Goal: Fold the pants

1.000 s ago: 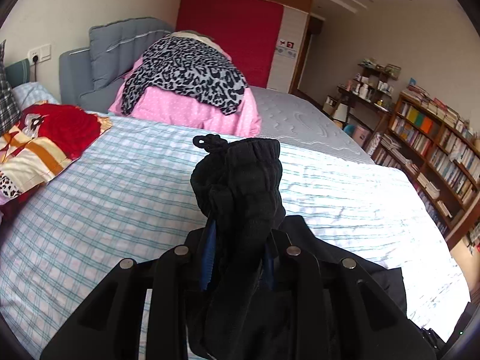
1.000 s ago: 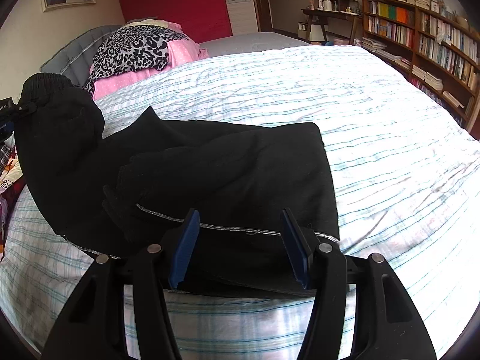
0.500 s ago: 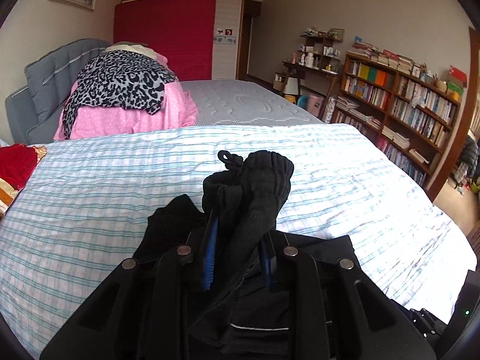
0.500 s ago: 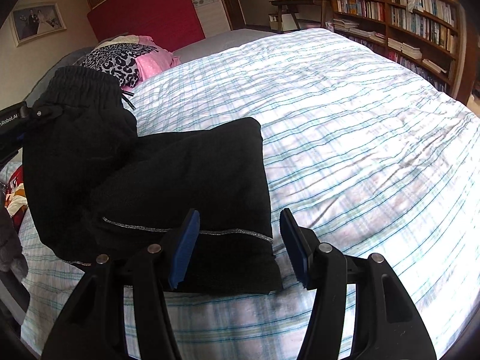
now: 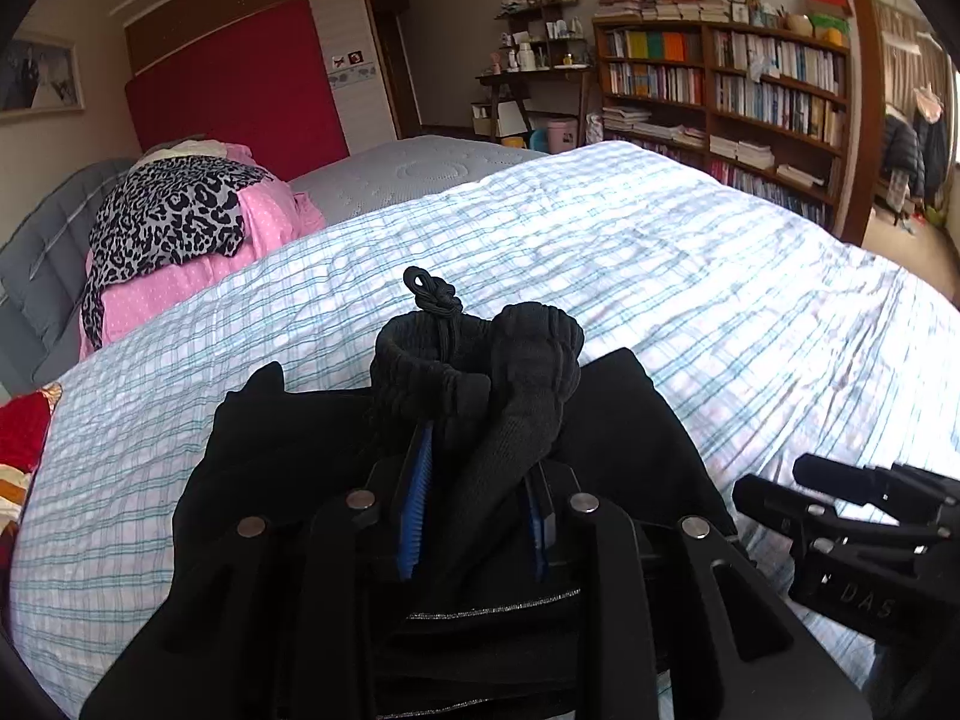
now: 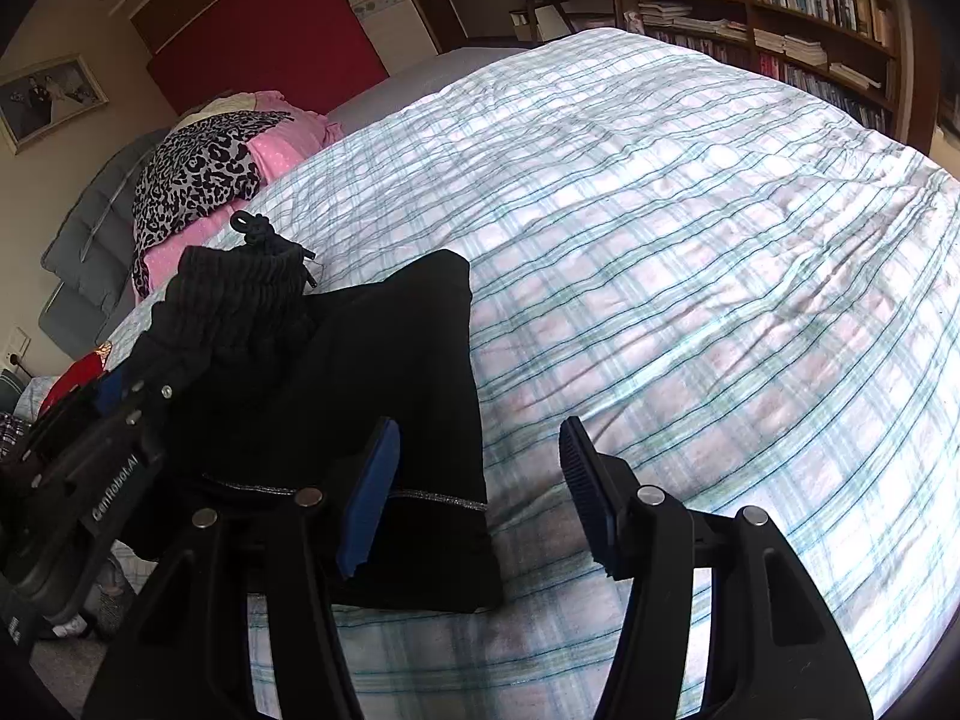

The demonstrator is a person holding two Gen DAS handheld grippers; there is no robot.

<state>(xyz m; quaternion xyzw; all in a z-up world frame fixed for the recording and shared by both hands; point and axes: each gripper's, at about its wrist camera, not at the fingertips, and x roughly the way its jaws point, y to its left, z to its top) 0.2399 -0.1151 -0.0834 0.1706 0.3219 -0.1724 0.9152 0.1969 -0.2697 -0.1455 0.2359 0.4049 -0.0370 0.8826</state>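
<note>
The left gripper (image 5: 480, 510) pinches the bunched elastic waistband (image 5: 480, 360) of black pants (image 6: 384, 372) between its blue pads, jaws just easing apart with the cloth between them, above the half-folded garment at the near edge of a bed. The right gripper (image 6: 480, 498) hangs beside it with jaws wide and empty, one pad over the pants' silver-trimmed hem (image 6: 444, 499), the other over the bare plaid bedspread (image 6: 690, 240). The fabric looks soft, limp and light, likely to sag and slide unless taken by the thick waistband or a doubled edge. A knotted drawstring (image 5: 433, 291) sticks up from the band. Farther off lie a leopard-print garment (image 5: 168, 222) on pink bedding (image 5: 180, 282), with a bookshelf (image 5: 720, 90) behind.
</note>
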